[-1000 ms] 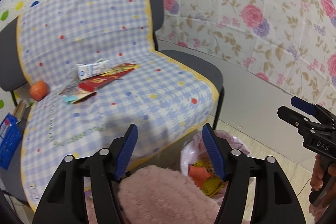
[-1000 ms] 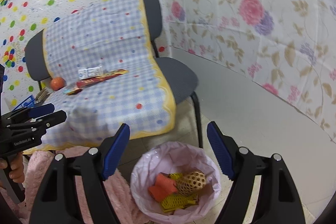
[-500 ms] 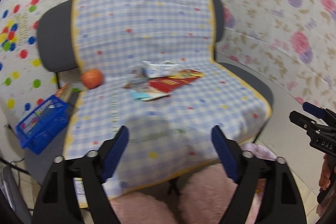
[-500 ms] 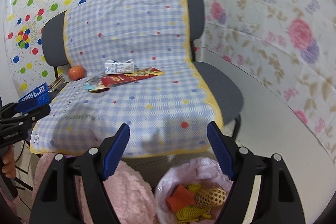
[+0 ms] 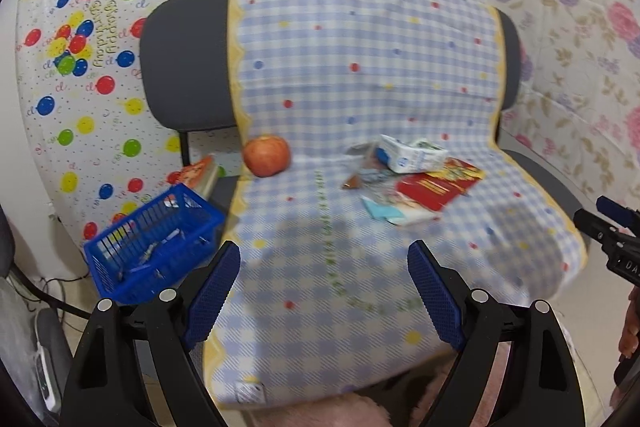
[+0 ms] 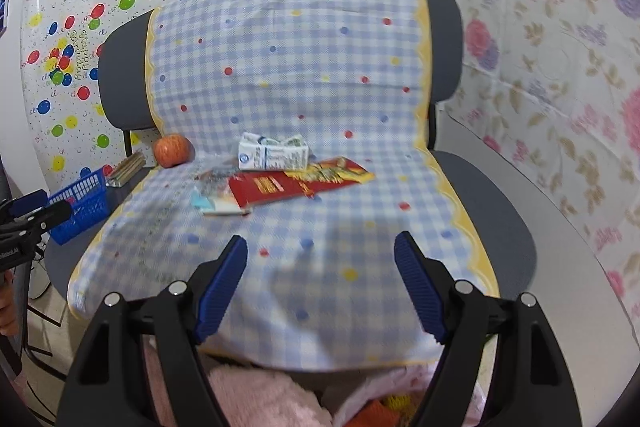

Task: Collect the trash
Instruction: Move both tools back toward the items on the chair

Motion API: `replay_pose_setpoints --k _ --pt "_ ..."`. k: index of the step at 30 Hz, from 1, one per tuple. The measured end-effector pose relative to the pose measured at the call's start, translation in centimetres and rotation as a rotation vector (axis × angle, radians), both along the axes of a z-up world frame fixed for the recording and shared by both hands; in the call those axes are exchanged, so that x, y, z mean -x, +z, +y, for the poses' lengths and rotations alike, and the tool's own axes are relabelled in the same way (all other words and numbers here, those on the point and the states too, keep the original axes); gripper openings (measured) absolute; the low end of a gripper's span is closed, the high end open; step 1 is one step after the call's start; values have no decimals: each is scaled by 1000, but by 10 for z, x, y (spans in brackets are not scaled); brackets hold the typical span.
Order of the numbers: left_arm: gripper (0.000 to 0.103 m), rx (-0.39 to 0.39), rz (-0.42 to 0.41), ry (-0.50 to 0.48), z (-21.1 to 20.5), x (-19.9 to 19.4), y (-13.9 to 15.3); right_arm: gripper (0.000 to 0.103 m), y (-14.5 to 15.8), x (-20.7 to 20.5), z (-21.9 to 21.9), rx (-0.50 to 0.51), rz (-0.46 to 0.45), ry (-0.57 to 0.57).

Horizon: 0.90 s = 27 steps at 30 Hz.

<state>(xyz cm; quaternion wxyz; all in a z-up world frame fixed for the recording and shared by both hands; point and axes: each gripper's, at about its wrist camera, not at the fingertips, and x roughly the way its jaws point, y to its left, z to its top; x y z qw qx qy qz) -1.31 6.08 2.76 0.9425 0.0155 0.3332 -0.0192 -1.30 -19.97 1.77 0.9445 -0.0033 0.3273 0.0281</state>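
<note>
Balloon-print sheeting backs a chair draped in blue checked cloth point(image 5: 360, 75). From the left wrist, the left gripper point(image 5: 324, 291) gapes empty, having just widened; a crushed milk carton point(image 5: 412, 155) lies on the seat beside an apple point(image 5: 267, 155). From the right wrist, the right gripper point(image 6: 320, 279) stands open, empty; a red wrapper point(image 6: 296, 183) lies just under the carton.

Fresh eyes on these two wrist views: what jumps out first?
Probably the blue-and-white checked cloth draped over the grey chair, with a small litter pile mid-seat: a crumpled white carton lying on a red wrapper. An apple sits at the seat's left edge, and a blue basket stands beside the chair. Both grippers, left and right, hang open and empty short of the pile.
</note>
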Motion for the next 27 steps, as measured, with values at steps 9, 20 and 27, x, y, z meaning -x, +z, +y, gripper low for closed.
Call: replay_pose_setpoints --k 9,20,27 --pt "85 -29 -38 32 11 -55 9 75 -7 -64 15 -6 16 36" --pt "85 -27 20 32 14 -90 -18 67 -28 -131 43 -21 60 91" --pt "85 -23 53 57 22 -100 -33 82 -53 -199 82 22 114 71"
